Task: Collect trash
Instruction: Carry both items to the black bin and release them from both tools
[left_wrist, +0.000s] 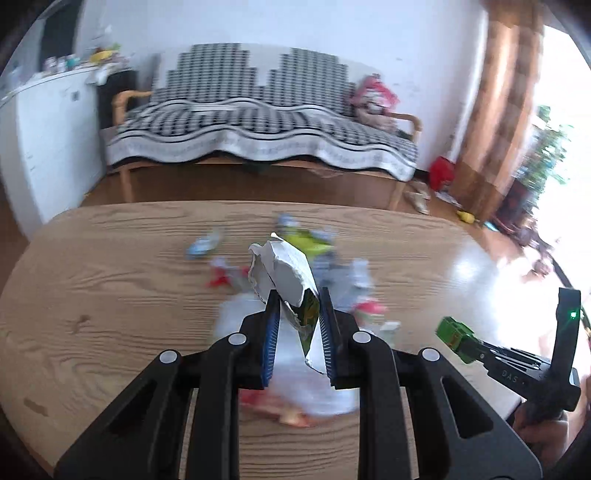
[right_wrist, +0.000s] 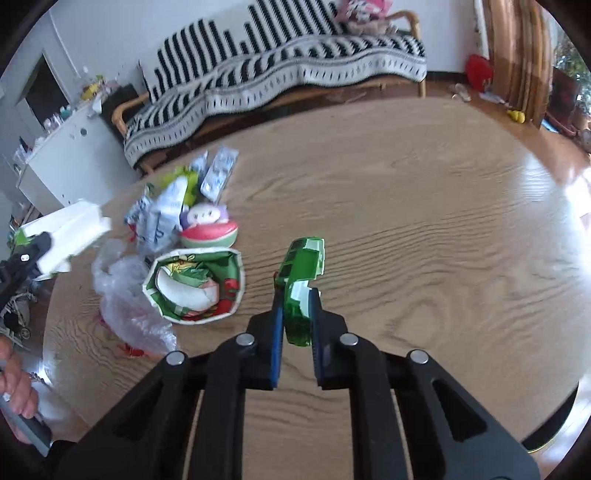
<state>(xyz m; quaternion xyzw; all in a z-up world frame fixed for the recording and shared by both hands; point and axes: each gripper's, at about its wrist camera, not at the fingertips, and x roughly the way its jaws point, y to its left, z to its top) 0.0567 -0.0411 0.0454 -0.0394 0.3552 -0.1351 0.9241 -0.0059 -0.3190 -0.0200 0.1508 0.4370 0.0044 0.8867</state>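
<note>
In the left wrist view my left gripper (left_wrist: 299, 293) is shut on a torn white carton (left_wrist: 284, 269) with green print, held above the wooden table (left_wrist: 110, 295). Under and beyond it lies a blurred trash pile (left_wrist: 325, 266). My right gripper (right_wrist: 297, 293) is shut on a crumpled green carton piece (right_wrist: 304, 266) that sticks up past the pads, over bare table (right_wrist: 424, 240). The right wrist view shows the left gripper (right_wrist: 37, 243) at the left edge with the white carton (right_wrist: 70, 232). The left wrist view has the right gripper (left_wrist: 478, 345) at lower right, with the green piece (left_wrist: 456, 336).
Left of my right gripper stand a printed paper bowl (right_wrist: 195, 284), a clear plastic bag (right_wrist: 125, 302), a watermelon-patterned ball (right_wrist: 210, 234), wrappers (right_wrist: 166, 214) and a blister pack (right_wrist: 219, 173). Behind the table are a striped sofa (right_wrist: 277, 66) and a white cabinet (right_wrist: 66, 162). A hand (right_wrist: 14, 376) shows at lower left.
</note>
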